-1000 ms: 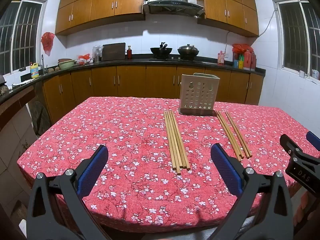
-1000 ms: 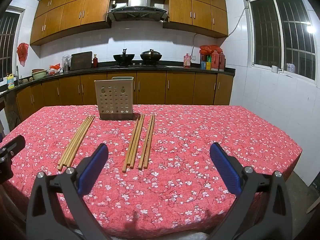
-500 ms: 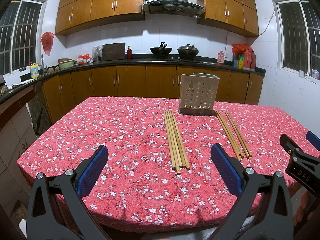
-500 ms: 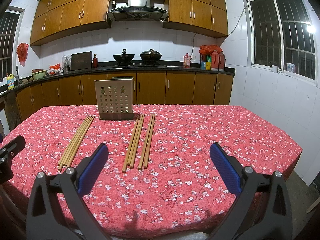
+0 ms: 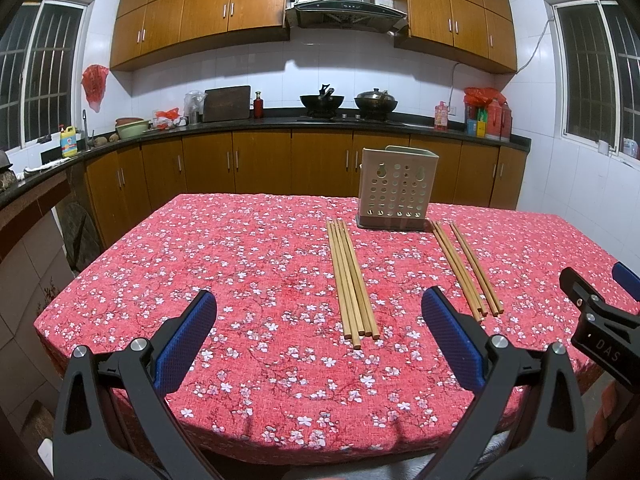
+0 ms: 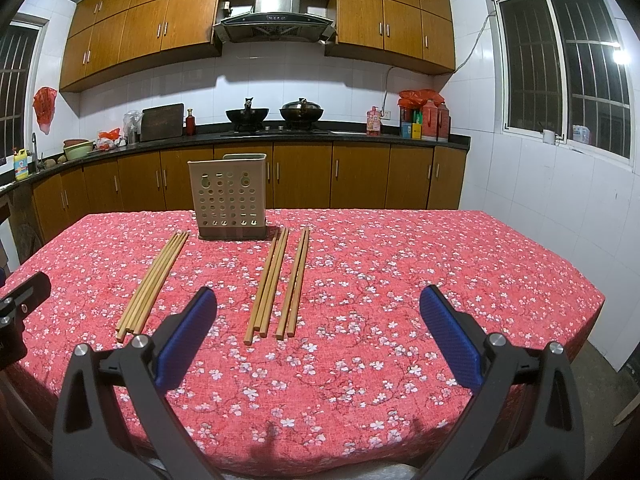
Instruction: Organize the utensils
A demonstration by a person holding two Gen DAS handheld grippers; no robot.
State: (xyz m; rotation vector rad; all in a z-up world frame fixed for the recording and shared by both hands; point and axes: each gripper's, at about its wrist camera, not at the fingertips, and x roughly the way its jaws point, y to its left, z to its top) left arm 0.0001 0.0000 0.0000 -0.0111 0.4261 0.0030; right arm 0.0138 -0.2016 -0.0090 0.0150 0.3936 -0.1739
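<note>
Chopsticks [image 5: 352, 280] unmoved; tools seemingly unchanged, spread.

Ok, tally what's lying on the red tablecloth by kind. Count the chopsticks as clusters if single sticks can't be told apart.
Chopstick clusters: 3, namely left bundle, middle cluster, right pair
Perforated utensil holder: 1
Total: 4
The sticks in the tighter clusters lie too close together for an exact count.

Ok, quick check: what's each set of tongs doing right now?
Left tongs: open, holding nothing.
Right tongs: open, holding nothing.
</note>
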